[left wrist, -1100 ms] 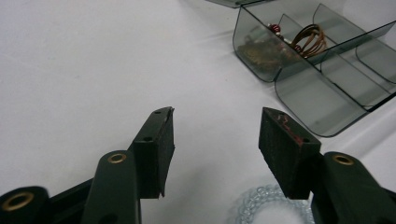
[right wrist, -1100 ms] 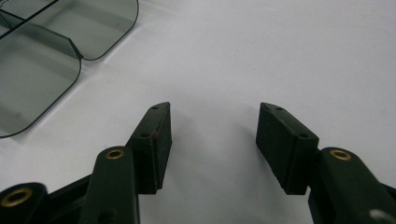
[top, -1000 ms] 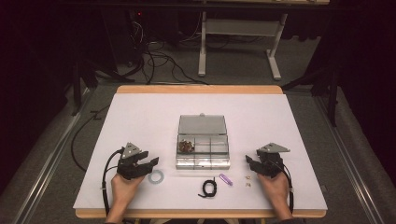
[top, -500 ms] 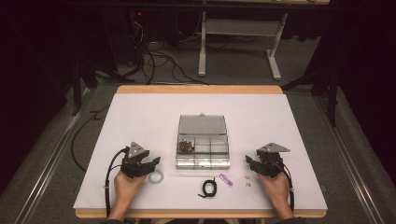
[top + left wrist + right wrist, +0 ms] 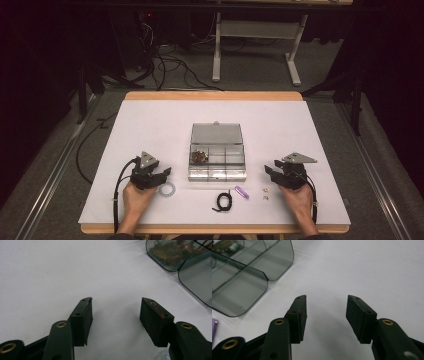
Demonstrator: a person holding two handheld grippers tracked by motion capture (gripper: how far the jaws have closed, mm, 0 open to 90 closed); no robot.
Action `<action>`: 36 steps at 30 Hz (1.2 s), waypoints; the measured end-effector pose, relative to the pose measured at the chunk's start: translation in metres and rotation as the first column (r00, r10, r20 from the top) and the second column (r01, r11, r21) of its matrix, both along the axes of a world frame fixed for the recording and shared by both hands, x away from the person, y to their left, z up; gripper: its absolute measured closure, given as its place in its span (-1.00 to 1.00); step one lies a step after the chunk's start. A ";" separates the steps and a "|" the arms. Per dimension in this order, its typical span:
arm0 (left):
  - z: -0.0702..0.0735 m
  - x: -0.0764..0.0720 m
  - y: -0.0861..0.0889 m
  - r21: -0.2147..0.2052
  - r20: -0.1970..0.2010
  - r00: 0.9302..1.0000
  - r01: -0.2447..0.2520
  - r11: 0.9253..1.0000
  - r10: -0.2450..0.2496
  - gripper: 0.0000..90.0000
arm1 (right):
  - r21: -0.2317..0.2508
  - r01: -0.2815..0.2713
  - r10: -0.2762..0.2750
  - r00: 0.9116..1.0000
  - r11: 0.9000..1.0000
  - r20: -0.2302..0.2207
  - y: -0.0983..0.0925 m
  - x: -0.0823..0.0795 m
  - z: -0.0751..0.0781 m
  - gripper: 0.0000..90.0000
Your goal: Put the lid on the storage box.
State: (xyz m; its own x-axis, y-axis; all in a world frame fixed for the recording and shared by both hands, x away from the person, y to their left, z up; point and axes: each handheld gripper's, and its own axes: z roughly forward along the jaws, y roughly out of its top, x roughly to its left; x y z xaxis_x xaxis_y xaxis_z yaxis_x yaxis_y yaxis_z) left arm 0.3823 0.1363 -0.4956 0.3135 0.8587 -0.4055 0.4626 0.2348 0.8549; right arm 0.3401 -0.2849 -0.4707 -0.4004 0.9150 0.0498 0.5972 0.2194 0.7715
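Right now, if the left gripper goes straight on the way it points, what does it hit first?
Probably nothing soon: the left gripper, jaws open and empty, faces bare white table. The clear compartment box lies off to its right, likely outside that line.

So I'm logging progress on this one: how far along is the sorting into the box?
Barely started. Done: the compartment box lies open, with brownish bits in one compartment. In hand: nothing; the left gripper and right gripper are open on the table, the right jaws having just been closing, on nothing. Left: the clear ring, black cord, purple piece and two small bits lie outside.
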 end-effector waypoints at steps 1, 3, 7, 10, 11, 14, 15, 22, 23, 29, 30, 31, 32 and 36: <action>0.000 0.000 0.000 0.000 0.001 1.000 0.000 1.000 0.000 -0.04 | 0.003 -0.003 0.003 1.000 1.000 0.000 0.000 -0.001 0.002 0.20; 0.000 0.000 0.000 -0.003 0.003 1.000 0.000 1.000 0.000 -0.04 | 0.018 -0.012 0.012 1.000 1.000 0.004 0.000 -0.003 0.006 0.23; -0.001 -0.001 0.000 -0.006 0.003 1.000 0.004 1.000 -0.004 -0.07 | 0.065 -0.036 0.036 0.999 0.997 -0.003 0.002 -0.009 0.012 0.33; -0.001 -0.001 0.000 -0.010 0.002 1.000 0.005 1.000 -0.005 -0.09 | 0.081 -0.069 0.069 0.998 0.994 0.004 0.007 -0.014 0.015 0.41; -0.001 -0.001 0.000 -0.010 0.002 1.000 0.006 1.000 -0.006 -0.09 | 0.084 -0.080 0.080 0.997 0.993 0.009 0.009 -0.016 0.016 0.44; -0.001 -0.001 0.000 -0.006 0.002 1.000 0.008 1.000 -0.008 -0.10 | 0.101 -0.119 0.117 0.993 0.988 0.024 0.017 -0.022 0.019 0.50; -0.001 -0.001 0.001 -0.006 0.001 1.000 0.008 1.000 -0.008 -0.10 | 0.101 -0.136 0.134 0.991 0.985 0.028 0.021 -0.024 0.021 0.52; -0.001 -0.001 0.000 -0.009 0.003 1.000 0.006 1.000 -0.006 -0.10 | 0.098 -0.237 0.234 0.971 0.966 0.043 0.044 -0.035 0.026 0.61; -0.001 -0.001 0.000 -0.009 0.003 1.000 0.006 1.000 -0.006 -0.10 | 0.095 -0.246 0.244 0.969 0.964 0.038 0.047 -0.036 0.026 0.63; -0.001 -0.001 0.000 -0.009 0.003 1.000 0.005 1.000 -0.005 -0.11 | 0.096 -0.304 0.302 0.953 0.948 0.037 0.065 -0.039 0.023 0.66; -0.001 -0.001 0.000 -0.011 0.004 1.000 0.005 1.000 -0.005 -0.11 | 0.096 -0.313 0.311 0.950 0.945 0.035 0.067 -0.040 0.023 0.66; -0.001 -0.001 0.000 -0.010 0.004 1.000 0.005 1.000 -0.005 -0.11 | 0.095 -0.322 0.320 0.947 0.942 0.032 0.070 -0.040 0.022 0.66; -0.001 -0.001 0.000 -0.010 0.004 1.000 0.005 1.000 -0.005 -0.11 | 0.092 -0.330 0.329 0.944 0.939 0.028 0.073 -0.041 0.021 0.66; -0.001 -0.001 0.000 -0.010 0.005 1.000 0.005 1.000 -0.005 -0.11 | 0.072 -0.375 0.375 0.927 0.924 0.015 0.086 -0.044 0.018 0.66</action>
State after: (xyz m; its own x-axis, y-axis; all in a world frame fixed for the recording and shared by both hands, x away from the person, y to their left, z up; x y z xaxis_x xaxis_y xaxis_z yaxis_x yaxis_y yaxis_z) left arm 0.3815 0.1364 -0.4968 0.3193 0.8533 -0.4122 0.4597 0.2409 0.8548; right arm 0.2958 -0.1994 -0.4529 -0.7137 0.6918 0.1097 0.4813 0.3704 0.7945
